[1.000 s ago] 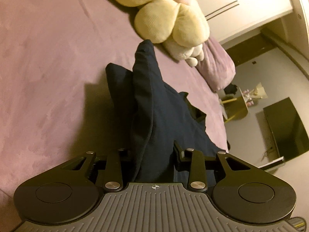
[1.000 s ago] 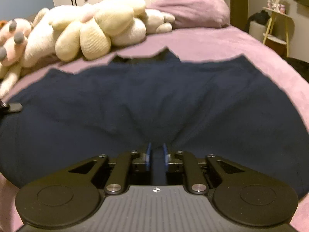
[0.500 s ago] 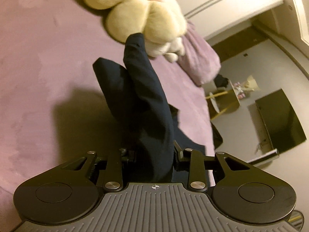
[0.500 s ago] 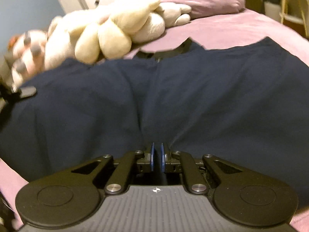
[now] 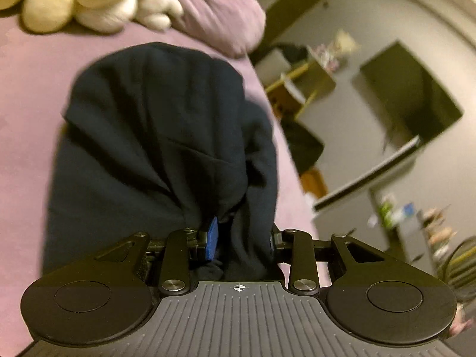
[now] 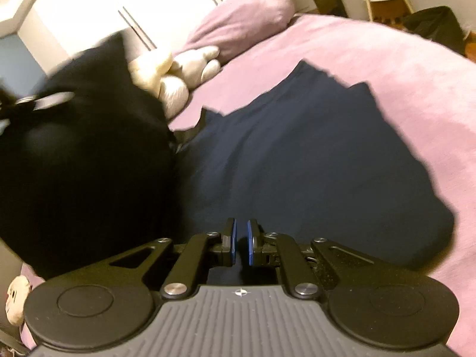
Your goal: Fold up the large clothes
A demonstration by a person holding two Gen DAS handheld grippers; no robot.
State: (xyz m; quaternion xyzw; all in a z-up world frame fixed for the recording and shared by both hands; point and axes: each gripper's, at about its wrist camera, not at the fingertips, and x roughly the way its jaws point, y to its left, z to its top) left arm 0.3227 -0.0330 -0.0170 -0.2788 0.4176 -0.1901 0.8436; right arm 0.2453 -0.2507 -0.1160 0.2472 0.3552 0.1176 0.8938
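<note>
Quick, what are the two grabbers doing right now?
Left gripper: shut on a bunch of the dark blue garment.
Right gripper: shut on the garment's near edge.

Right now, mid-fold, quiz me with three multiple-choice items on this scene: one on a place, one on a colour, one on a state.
1. Where does the plush toy lie?
A. on the floor
B. on the bed, beside the pillow
C. on top of the garment

2. What colour is the garment?
A. dark navy
B. white
C. red

3. What is the left claw doing?
A. hanging open with nothing between its pads
B. gripping the pillow
C. clamped on a bunch of the garment

Answers:
1 B: it rests on the pink bedspread next to the pillow.
2 A: the cloth reads dark navy in both views.
3 C: a thick fold of cloth fills the gap between its pads.
</note>
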